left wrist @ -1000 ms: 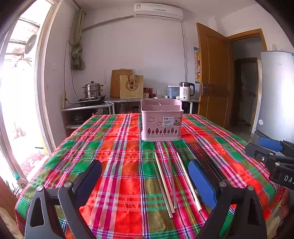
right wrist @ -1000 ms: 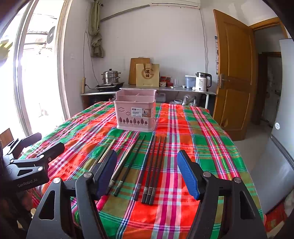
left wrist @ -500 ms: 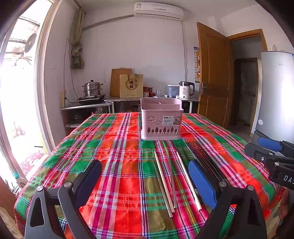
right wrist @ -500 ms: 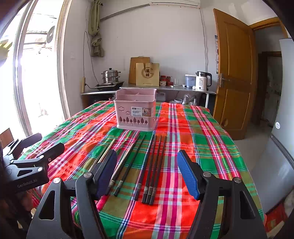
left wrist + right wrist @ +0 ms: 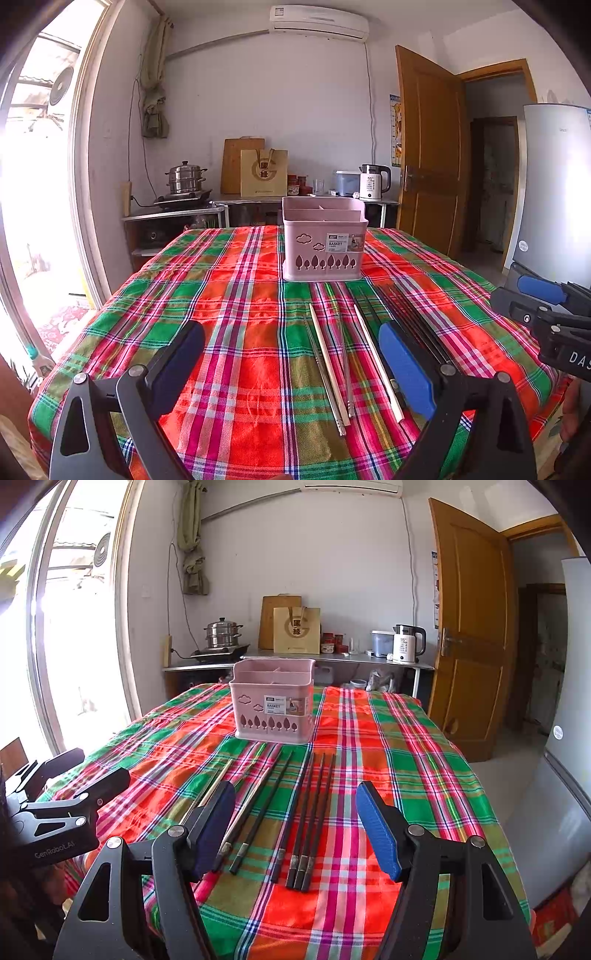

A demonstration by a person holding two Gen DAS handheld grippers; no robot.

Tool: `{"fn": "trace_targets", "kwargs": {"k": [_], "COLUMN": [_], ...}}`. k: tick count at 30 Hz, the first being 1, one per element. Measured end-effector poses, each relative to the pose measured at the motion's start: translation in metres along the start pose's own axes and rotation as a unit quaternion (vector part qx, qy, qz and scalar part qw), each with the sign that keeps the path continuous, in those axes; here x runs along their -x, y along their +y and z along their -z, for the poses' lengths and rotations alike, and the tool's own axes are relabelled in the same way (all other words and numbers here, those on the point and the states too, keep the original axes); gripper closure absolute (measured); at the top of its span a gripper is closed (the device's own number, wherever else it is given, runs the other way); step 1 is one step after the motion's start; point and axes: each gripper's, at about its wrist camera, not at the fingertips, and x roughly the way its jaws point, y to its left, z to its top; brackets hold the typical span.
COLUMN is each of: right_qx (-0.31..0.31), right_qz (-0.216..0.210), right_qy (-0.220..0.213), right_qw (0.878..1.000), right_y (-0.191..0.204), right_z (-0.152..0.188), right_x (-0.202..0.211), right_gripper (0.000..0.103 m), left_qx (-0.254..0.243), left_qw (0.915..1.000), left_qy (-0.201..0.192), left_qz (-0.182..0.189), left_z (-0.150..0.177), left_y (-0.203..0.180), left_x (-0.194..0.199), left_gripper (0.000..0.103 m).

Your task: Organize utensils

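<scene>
- Plaid cloth in red, green and pink covers the table [image 5: 229, 295], and every utensil lies on it.
- Pink plastic, the utensil basket [image 5: 324, 240] stands upright at 12 o'clock from both grippers, toward the far end of the table; dividers show inside its rim, and a white label sits on its front wall.
- Pale wooden chopsticks [image 5: 328, 362] and thin metal ones [image 5: 345, 369] lie lengthwise at 1 o'clock in the left wrist view, pointing toward the basket.
- Black chopsticks [image 5: 310, 812] lie in a row at 12 o'clock in the right wrist view, 3 of them touching side by side, their metal-capped ends nearest the camera.
- The left gripper [image 5: 291, 365] hangs above the near edge of the cloth, its jaws spread wide with nothing between them; the pale sticks lie below, just inside its right pad.
- The right gripper [image 5: 295, 827] is likewise spread and empty, straddling the black chopsticks from above.
- At 3 o'clock in the left wrist view the right gripper's body shows; at 9 o'clock in the right wrist view, the left one.
- A steel pot [image 5: 223, 633], a white kettle [image 5: 406, 644] and a paper bag [image 5: 296, 629] stand on the counter behind the table.
</scene>
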Motion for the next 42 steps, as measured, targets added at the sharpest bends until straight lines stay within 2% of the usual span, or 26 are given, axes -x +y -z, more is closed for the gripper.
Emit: {"fn": "trace_targets", "kwargs": {"k": [15, 23, 27, 32, 35, 38, 40, 42], "right_qx": [-0.002, -0.007, -0.01, -0.008, -0.016, -0.021, -0.017, -0.014], "right_qz": [0.0, -0.003, -0.002, -0.014, -0.02, -0.028, -0.029, -0.03], "right_qy": [0.002, 0.013, 0.028, 0.052, 0.076, 0.101, 0.114, 0.126], "right_qw": [1.0, 1.0, 1.0, 0.999, 0.997, 0.994, 0.993, 0.992], "right_y": [-0.001, -0.005, -0.009, -0.013, -0.017, -0.02, -0.019, -0.019], "right_z": [0.001, 0.001, -0.001, -0.003, -0.005, -0.006, -0.007, -0.008], "right_x": [-0.002, -0.013, -0.028, -0.052, -0.073, -0.093, -0.104, -0.115], "right_gripper": [0.035, 0.035, 0.035, 0.035, 0.035, 0.036, 0.045, 0.054], "left_qx": [0.0, -0.005, 0.004, 0.003, -0.004, -0.006, -0.011, -0.023], "left_qw": [1.0, 0.9998, 0.9992, 0.9963, 0.9929, 0.9877, 0.9851, 0.9824], "left_qy": [0.005, 0.021, 0.039, 0.085, 0.119, 0.153, 0.167, 0.179], "left_qz": [-0.002, -0.005, 0.005, 0.006, 0.004, 0.031, 0.04, 0.048], "left_z": [-0.001, -0.004, -0.006, -0.006, -0.007, -0.007, -0.007, -0.008], "left_y": [0.002, 0.003, 0.01, 0.019, 0.02, 0.019, 0.016, 0.012], "left_x": [-0.001, -0.018, -0.037, -0.074, -0.097, -0.119, -0.129, -0.139], "left_gripper": [0.007, 0.007, 0.007, 0.007, 0.015, 0.015, 0.019, 0.03]}}
